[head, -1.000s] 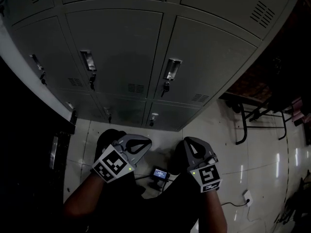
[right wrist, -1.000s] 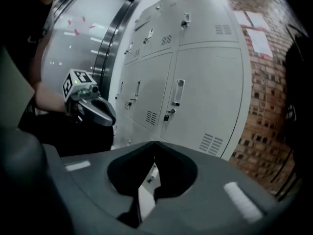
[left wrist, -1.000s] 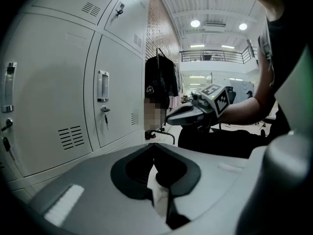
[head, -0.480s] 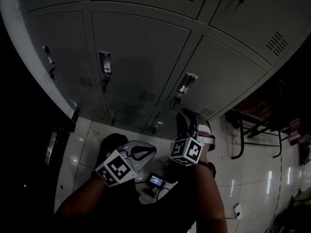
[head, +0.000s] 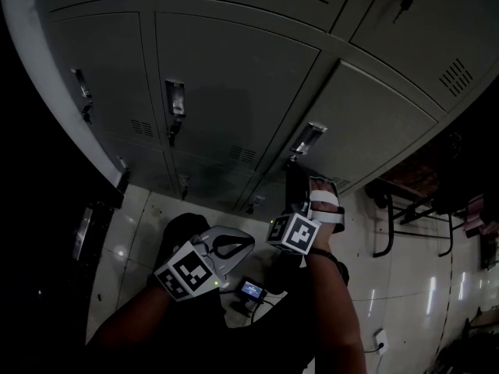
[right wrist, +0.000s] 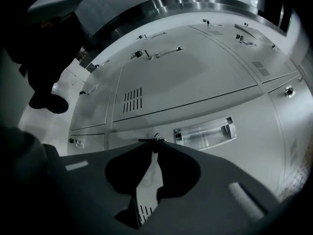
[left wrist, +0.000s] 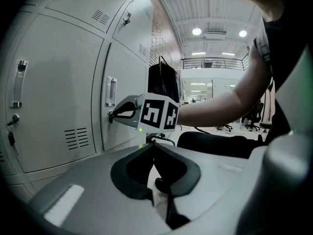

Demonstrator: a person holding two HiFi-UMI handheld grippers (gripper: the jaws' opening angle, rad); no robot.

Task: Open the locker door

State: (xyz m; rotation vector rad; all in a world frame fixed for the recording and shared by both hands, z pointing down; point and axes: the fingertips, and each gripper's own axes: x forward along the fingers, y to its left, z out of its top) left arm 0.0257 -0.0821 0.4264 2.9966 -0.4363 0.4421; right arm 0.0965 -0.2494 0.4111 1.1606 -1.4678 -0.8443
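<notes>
The right gripper (right wrist: 153,151) had just been closing narrow onto the key (right wrist: 146,141) in the locker door (head: 366,131), left gripper (left wrist: 152,150) shut; it wanted a square hold before turning

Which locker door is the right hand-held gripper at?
The locker door right of the middle door in the head view: the right hand-held gripper has just been closing its jaws on the key under that door's handle; other doors are untouched.

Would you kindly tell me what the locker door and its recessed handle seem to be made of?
Locker door: probably painted sheet metal, matte grey, given its punched vent slots. Recessed handle: apparently polished or plated metal, judging by its bright mirror-like glare.
</notes>
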